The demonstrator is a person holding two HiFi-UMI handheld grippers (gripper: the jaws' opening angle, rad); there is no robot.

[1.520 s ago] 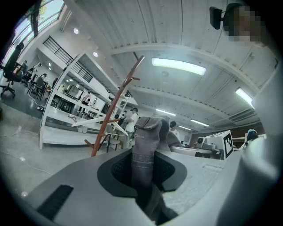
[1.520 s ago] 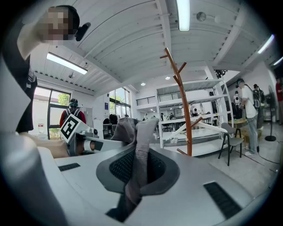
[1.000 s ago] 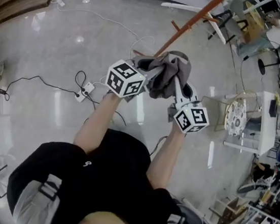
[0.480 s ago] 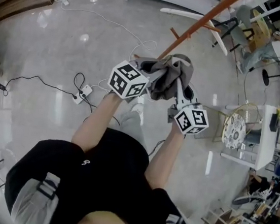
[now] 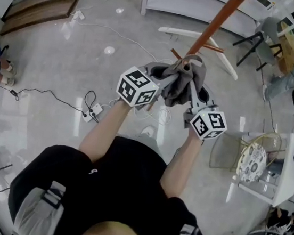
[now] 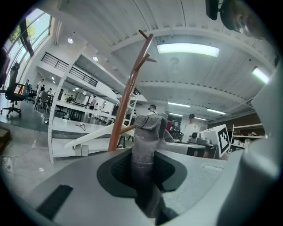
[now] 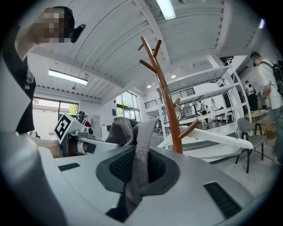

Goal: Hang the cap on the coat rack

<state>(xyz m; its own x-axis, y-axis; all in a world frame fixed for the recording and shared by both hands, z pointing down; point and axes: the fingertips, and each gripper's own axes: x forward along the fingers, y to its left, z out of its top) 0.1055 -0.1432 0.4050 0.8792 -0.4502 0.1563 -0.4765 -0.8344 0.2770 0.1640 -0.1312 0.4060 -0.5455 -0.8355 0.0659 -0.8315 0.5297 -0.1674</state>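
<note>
A grey cap (image 5: 182, 81) hangs crumpled between my two grippers, held up in front of the brown wooden coat rack (image 5: 212, 26). My left gripper (image 5: 160, 81) is shut on one side of the cap (image 6: 148, 154), the fabric pinched between its jaws. My right gripper (image 5: 192, 93) is shut on the other side of the cap (image 7: 137, 163). In both gripper views the coat rack (image 6: 130, 92) (image 7: 166, 97) rises just beyond the cap, its branching pegs at the top. The cap is close to the pole but on no peg.
A white shelf unit (image 5: 205, 1) stands behind the rack, and a white plank (image 5: 200, 38) lies at its base. A power strip with cables (image 5: 93, 110) lies on the shiny floor at left. Chairs and a white table (image 5: 286, 159) are at right, people stand in the background.
The coat rack and the floor behind it have shifted in the head view as the person moved closer. Both grippers keep their hold on the cap, now nearer the pole.
</note>
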